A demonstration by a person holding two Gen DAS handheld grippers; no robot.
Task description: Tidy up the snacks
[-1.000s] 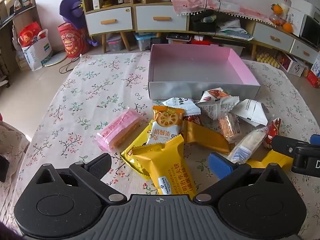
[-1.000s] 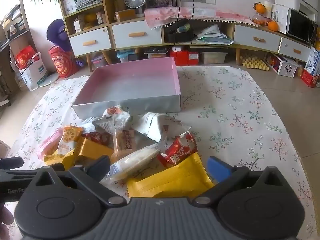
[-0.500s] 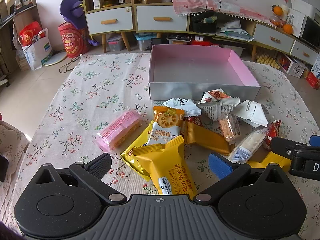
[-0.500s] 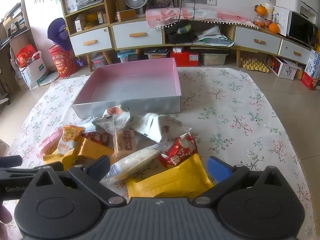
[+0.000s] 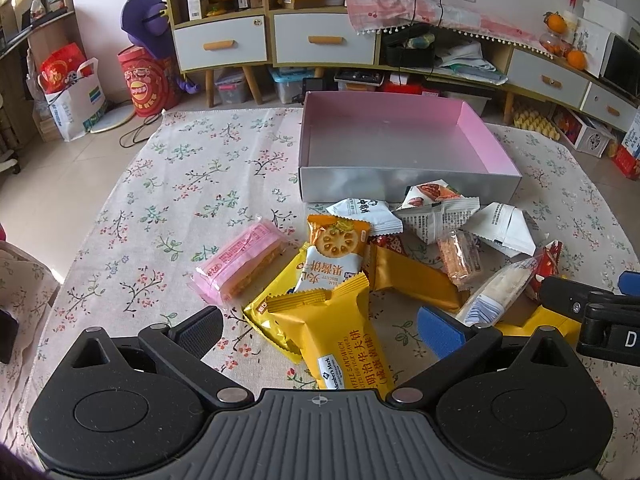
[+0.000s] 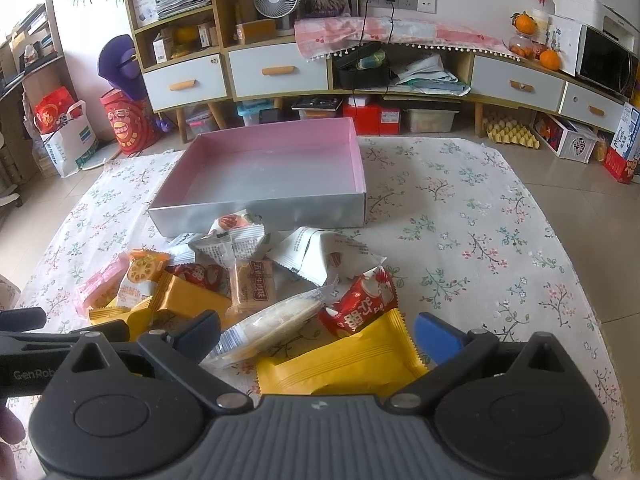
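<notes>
An empty pink-lined box (image 5: 400, 140) (image 6: 264, 168) sits at the far side of the floral cloth. Several snack packets lie heaped in front of it. My left gripper (image 5: 320, 330) is open, its jaws either side of a yellow sandwich-biscuit packet (image 5: 340, 340). A pink wafer packet (image 5: 238, 266) lies left of the heap. My right gripper (image 6: 320, 336) is open over a yellow packet (image 6: 344, 364), with a red packet (image 6: 360, 304) and a clear long packet (image 6: 276, 324) just ahead. The right gripper also shows in the left wrist view (image 5: 592, 312).
The floral cloth (image 6: 480, 240) covers a low table; bare cloth lies to the right and far left of the heap. Cabinets with drawers (image 6: 280, 72), bags and boxes stand on the floor beyond. The left gripper's body (image 6: 24, 344) shows at the right view's left edge.
Both grippers have barely moved; the views shift only slightly. Nothing was grasped or released.
</notes>
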